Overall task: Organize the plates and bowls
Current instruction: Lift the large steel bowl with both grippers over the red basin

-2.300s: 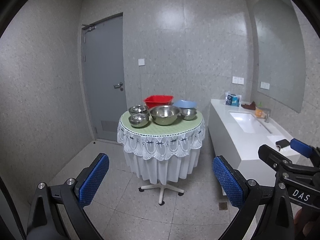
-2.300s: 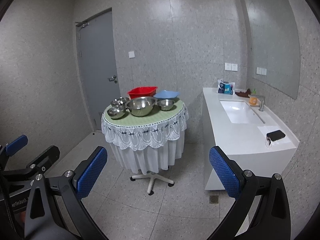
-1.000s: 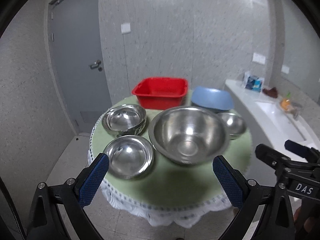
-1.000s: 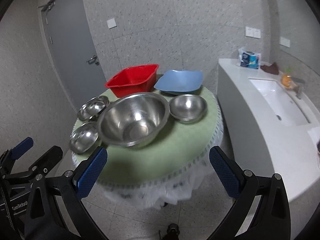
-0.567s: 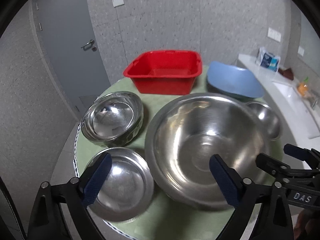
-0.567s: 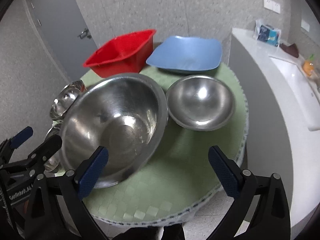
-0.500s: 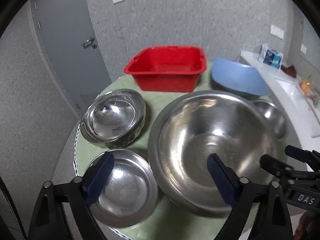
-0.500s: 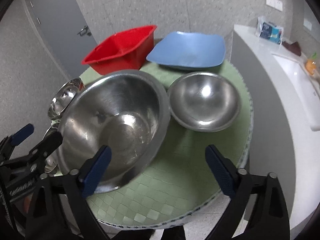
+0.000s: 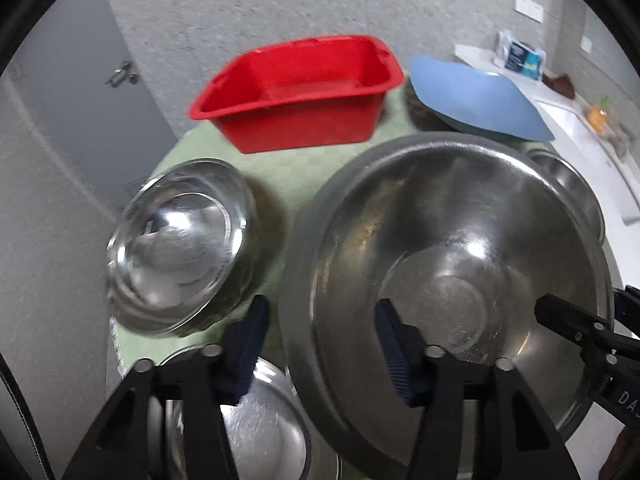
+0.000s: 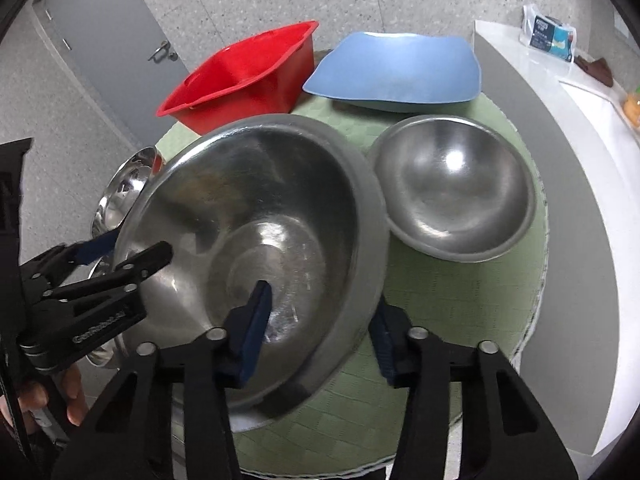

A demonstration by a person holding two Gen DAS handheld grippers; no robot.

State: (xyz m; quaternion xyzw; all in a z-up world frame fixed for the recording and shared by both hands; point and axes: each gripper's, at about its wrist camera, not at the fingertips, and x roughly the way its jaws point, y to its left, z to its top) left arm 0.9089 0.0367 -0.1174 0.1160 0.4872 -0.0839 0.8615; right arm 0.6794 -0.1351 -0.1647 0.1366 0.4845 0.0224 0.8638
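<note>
A large steel bowl (image 9: 460, 264) (image 10: 256, 224) stands mid-table on the green cloth. My left gripper (image 9: 322, 354) straddles its left rim, one blue pad outside and one inside. The jaws are closing, with a gap still showing at the rim. My right gripper (image 10: 318, 334) straddles the near right rim the same way, also closing, and its pads are not clearly pressing. Each gripper shows in the other's view: left gripper (image 10: 124, 254), right gripper (image 9: 600, 312). Around the big bowl lie a small steel bowl (image 10: 452, 188), stacked steel bowls (image 9: 180, 248) and another small bowl (image 9: 248, 432).
A red tub (image 9: 296, 96) (image 10: 240, 76) and a blue plate (image 9: 472, 96) (image 10: 396, 68) sit at the table's far side. The round table (image 10: 460, 300) drops off close by. A white counter (image 10: 580, 120) with a sink runs on the right. A grey door (image 10: 100, 20) is at the back left.
Both grippers came down and in toward the table, from across the room to the large bowl. Their wide-open jaws have narrowed around the bowl's opposite rims.
</note>
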